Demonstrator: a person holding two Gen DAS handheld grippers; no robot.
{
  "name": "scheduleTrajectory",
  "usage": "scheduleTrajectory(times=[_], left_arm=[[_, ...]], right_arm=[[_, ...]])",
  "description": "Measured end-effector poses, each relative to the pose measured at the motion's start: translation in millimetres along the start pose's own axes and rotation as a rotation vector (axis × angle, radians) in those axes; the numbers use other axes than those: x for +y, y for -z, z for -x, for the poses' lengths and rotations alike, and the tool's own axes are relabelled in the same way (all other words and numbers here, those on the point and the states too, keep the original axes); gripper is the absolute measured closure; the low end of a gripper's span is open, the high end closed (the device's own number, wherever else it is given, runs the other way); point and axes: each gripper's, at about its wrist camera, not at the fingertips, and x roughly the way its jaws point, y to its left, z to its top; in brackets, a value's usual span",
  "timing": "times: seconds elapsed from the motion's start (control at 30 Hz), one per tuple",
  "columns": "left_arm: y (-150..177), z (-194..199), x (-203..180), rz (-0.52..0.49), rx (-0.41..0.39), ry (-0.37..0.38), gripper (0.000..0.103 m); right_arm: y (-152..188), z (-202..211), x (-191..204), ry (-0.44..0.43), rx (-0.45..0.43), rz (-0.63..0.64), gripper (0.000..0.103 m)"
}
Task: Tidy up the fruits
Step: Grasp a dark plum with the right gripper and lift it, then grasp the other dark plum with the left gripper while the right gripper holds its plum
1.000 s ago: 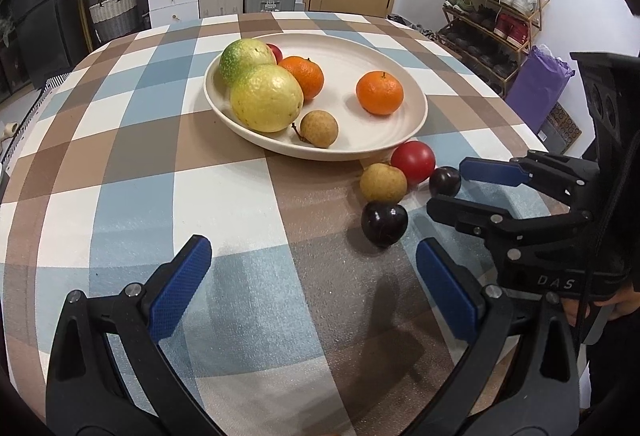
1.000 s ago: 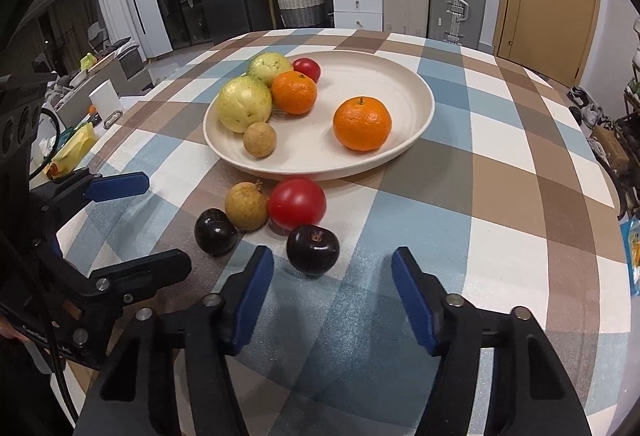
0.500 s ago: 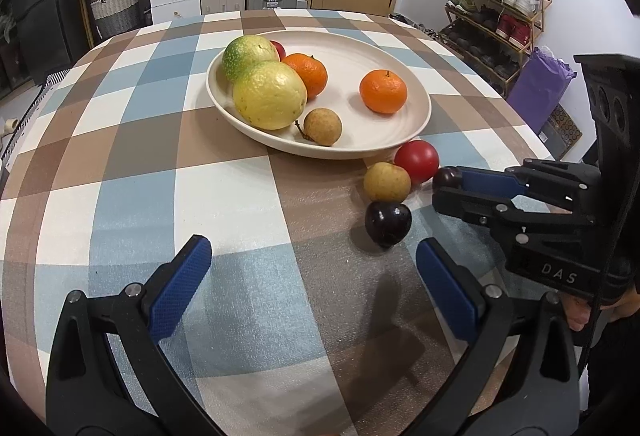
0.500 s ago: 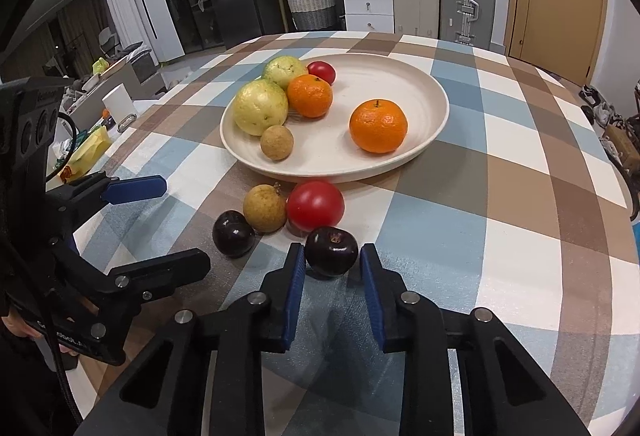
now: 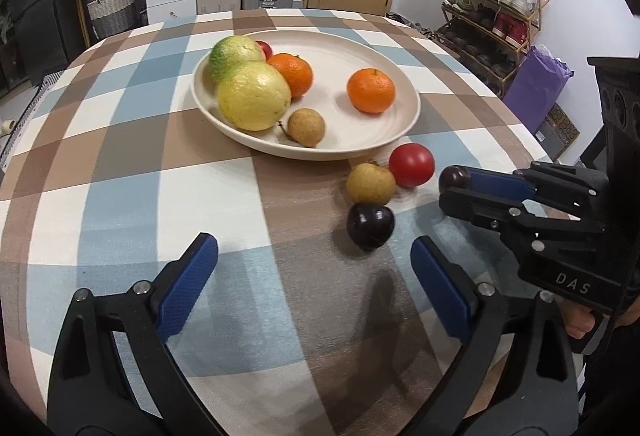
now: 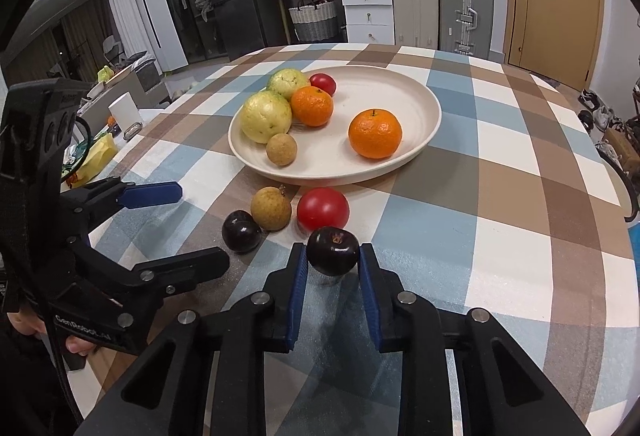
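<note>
On the desk (image 6: 520, 172) just short of the plate (image 6: 424, 140), the right tongs (image 6: 333, 262) pinch a dark plum (image 6: 333, 251), ready to lift onto the plate, while the left tongs (image 5: 314, 276), empty, are closing slightly from wide.

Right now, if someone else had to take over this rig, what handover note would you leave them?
Right gripper: shut on a dark plum, just off the tablecloth.
Left gripper: holding nothing, jaws closing slightly; the second dark plum lies ahead of it.
Done: the plate holds two yellow-green fruits, two oranges, a small red fruit and a brown longan-like fruit.
Left: the held plum, the second plum, the brown fruit and the red tomato-like fruit, all loose in front of the plate.
</note>
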Motion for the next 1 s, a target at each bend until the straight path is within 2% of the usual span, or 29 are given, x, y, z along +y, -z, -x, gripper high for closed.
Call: scheduleTrajectory(times=[0.07, 0.23, 0.4, 0.53, 0.7, 1.0], left_arm=[[-0.4, -2.6, -4.8, -0.012, 0.01, 0.007, 0.018], [-1.6, -2.8, -13.0, -0.035, 0.007, 0.036, 0.032], [-1.2, -0.7, -16.0, -0.044, 0.003, 0.071, 0.056], [-0.4, -0.5, -19.3, -0.052, 0.009, 0.111, 0.08], [-0.2, 3.4, -19.9, -0.049, -0.012, 0.133, 0.081], [-3.4, 16.6, -27.1, -0.067, -0.045, 0.126, 0.081]], right_arm=[[1.4, 2.0, -1.4, 0.001, -0.001, -0.004, 0.076], [4.0, 6.4, -6.4, 0.008, -0.005, -0.015, 0.077], [5.8, 8.4, -8.7, 0.013, -0.008, -0.025, 0.077], [6.5, 9.6, -8.6, 0.012, -0.012, -0.03, 0.077], [7.3, 10.9, -9.9, 0.012, -0.015, -0.035, 0.077], [7.2, 18.6, -16.3, 0.011, -0.031, -0.046, 0.077]])
